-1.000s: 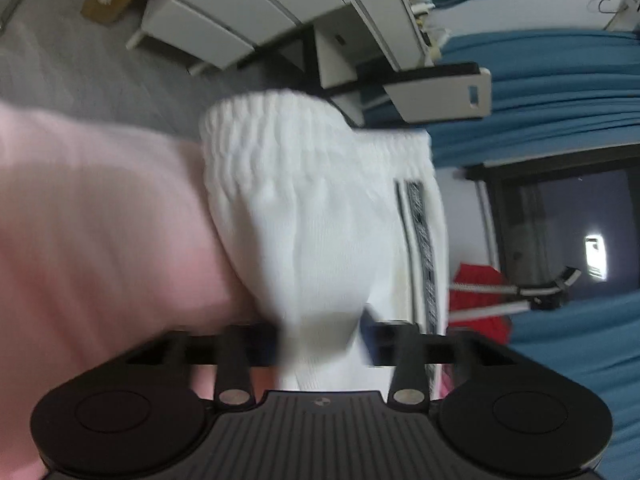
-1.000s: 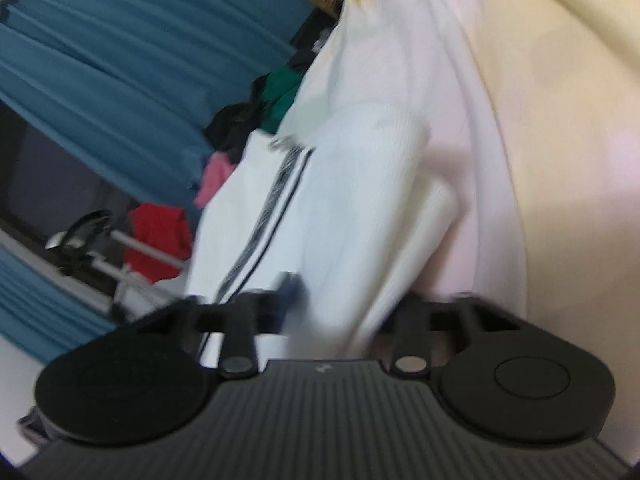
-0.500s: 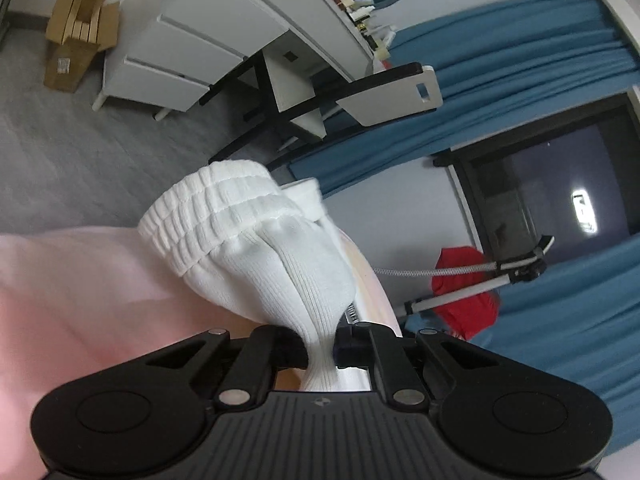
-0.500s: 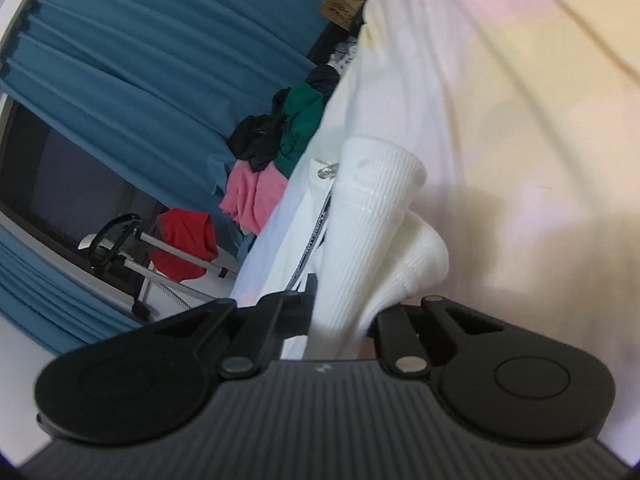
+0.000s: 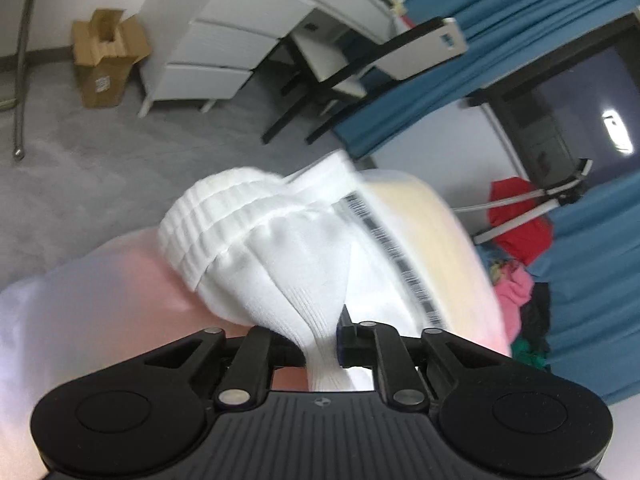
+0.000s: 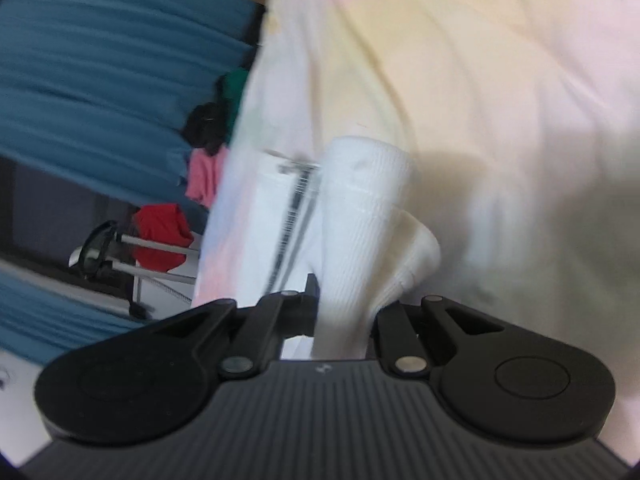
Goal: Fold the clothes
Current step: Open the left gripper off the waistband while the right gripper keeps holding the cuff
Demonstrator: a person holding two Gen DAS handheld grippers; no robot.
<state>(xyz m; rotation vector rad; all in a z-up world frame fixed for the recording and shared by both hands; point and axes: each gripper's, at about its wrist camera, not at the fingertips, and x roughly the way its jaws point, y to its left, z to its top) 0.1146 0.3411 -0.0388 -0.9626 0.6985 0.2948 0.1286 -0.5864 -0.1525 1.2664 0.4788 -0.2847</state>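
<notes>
Shorts [image 5: 280,264], white ribbed knit with a dark patterned side stripe [image 5: 400,264], hang bunched between my two grippers above a pastel pink-and-yellow sheet [image 6: 500,100]. My left gripper [image 5: 322,340] has its jaws clenched on a thin twist of the fabric just below the gathered waistband [image 5: 208,224]. My right gripper [image 6: 346,316] has its jaws clamped around a thicker roll of the same cloth near what looks like a hem or cuff. Both views are smeared, so I can't tell how deep either bite goes, or whether the garment touches the sheet anywhere.

From here I judge the main risk to be the left grip: it holds only a narrow pinch, and a quick pull apart could draw the knit out of the pads and drop that side. The right grip has the opposite problem. It seems to hold several layers at once, so laying the shorts down may leave a lump or a twisted leg inside the fold. The stretchy waistband could also spring back and skew the edges if I let go unevenly. A pile of clothes [image 5: 516,284] lies by the blue curtain [image 5: 592,280], well apart, and should not interfere.
</notes>
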